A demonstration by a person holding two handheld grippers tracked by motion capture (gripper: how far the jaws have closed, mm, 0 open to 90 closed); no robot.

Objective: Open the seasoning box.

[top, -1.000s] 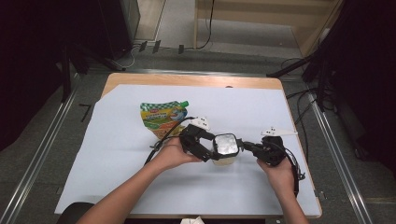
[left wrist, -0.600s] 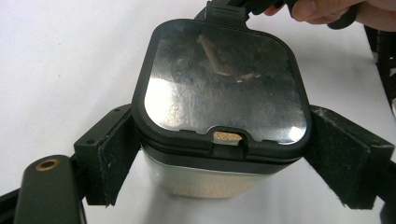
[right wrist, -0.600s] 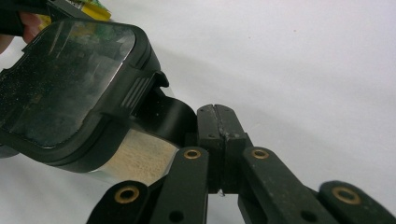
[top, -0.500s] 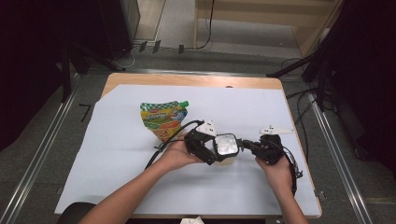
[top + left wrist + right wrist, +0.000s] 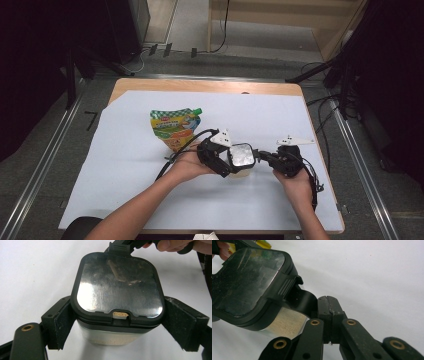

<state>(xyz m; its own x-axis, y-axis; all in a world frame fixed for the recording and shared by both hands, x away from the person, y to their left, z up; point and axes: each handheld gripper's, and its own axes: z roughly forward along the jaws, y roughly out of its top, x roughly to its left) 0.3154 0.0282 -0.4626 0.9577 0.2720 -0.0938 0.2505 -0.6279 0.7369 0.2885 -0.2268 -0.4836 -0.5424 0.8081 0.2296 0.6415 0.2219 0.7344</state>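
Observation:
A square container (image 5: 242, 156) with a black-rimmed shiny lid and pale contents stands on the white sheet near the front middle. My left gripper (image 5: 234, 165) is shut on its body, one pad on each side; in the left gripper view the pads (image 5: 62, 323) press the container (image 5: 117, 287) walls below the lid, with the left gripper (image 5: 120, 327) around it. My right gripper (image 5: 262, 157) reaches in from the right. In the right gripper view the right gripper (image 5: 328, 302) is shut on the lid's black latch tab (image 5: 303, 300) beside the lid (image 5: 247, 282).
A colourful spouted pouch (image 5: 175, 127) lies flat on the white sheet (image 5: 300, 115) behind and left of the container, close to the left hand. The wooden table edge (image 5: 200, 85) shows at the back. Cables trail from both grippers toward the person.
The left gripper and container have shifted slightly right and nearer to me. The right gripper has stayed against the container's right side.

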